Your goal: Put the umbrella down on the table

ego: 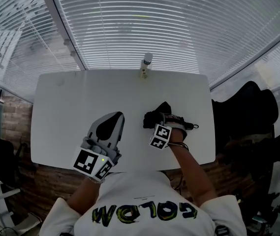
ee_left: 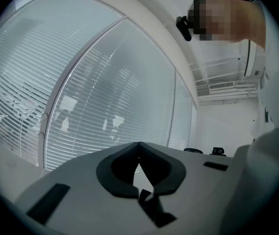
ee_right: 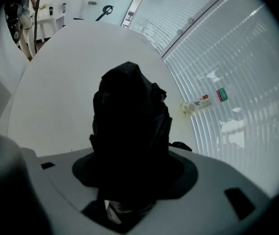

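**Head view:** cam high over near edge, facing steeply down on whole white table point(ego: 71, 132), blinds point(ego: 130, 23) at far side. **Left gripper view:** cam close behind own jaws, facing level twd blinds. **Right gripper view:** cam tilted down, v. close to umbrella point(ee_right: 129, 131); shares table and far-edge bottle point(ee_right: 195, 106) w/ head view.

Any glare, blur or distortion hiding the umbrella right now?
Head view: sharp, evenly lit, edges bowed; umbrella a featureless black mass against the white table. Right gripper view: strong fisheye, umbrella underexposed, fills the centre. Left gripper view: fisheye, bright blinds, no umbrella.
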The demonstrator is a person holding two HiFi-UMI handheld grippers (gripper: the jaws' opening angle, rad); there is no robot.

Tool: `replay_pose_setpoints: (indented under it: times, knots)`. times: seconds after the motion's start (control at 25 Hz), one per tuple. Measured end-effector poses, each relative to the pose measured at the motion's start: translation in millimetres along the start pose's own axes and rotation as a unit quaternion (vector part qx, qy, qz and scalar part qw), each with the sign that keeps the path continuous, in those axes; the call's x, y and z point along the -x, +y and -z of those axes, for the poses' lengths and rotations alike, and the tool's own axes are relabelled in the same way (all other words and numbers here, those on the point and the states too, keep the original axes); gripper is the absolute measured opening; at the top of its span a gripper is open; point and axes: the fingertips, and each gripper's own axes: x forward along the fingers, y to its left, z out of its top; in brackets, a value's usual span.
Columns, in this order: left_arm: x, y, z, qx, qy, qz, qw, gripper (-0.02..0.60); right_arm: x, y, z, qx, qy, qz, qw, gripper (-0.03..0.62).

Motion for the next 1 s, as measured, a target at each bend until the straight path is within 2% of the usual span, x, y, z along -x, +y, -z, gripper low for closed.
replay_pose_setpoints:
  times: [0.68, 1.0]
  knots:
    - [0, 1, 2, 0.002, 0.001, -0.002, 1.0, 0.011, -26, 17, 1, 0.041, 0.027, -0.04, 0.998, 0.261]
    - [1, 3, 2, 0.001, 0.001, -0.004, 1.0, 0.011, -28, 18, 2, 0.037, 0.02, -0.05, 0.998, 0.268]
